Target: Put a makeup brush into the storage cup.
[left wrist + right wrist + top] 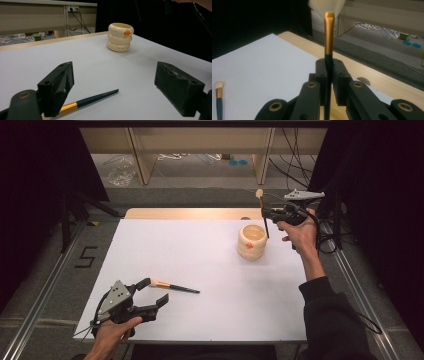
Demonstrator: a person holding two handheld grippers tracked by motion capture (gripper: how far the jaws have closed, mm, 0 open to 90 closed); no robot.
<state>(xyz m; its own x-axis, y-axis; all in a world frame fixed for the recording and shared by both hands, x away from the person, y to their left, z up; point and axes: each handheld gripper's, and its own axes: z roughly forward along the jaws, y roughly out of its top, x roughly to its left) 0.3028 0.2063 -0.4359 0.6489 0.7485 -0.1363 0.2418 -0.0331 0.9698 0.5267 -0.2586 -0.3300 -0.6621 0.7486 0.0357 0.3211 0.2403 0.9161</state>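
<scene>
A: Where's the held brush (328,37) sitting?

B: Clamped upright between the right gripper (270,213)'s jaws, which are pressed together on its dark handle. The gold ferrule and pale bristles stand above the fingertips; the handle runs down below them, its lower end over the cream holder (251,241), at the rim.

A: And the holder itself?

B: A stack of three cream rings with a small orange mark, standing on the white table (200,255) toward the far right.

A: The other brush?

B: The second brush (173,286) lies flat on the table near the front left. The left gripper (153,293)'s jaws stand wide apart, one pad just beside its ferrule end, gripping nothing.
</scene>
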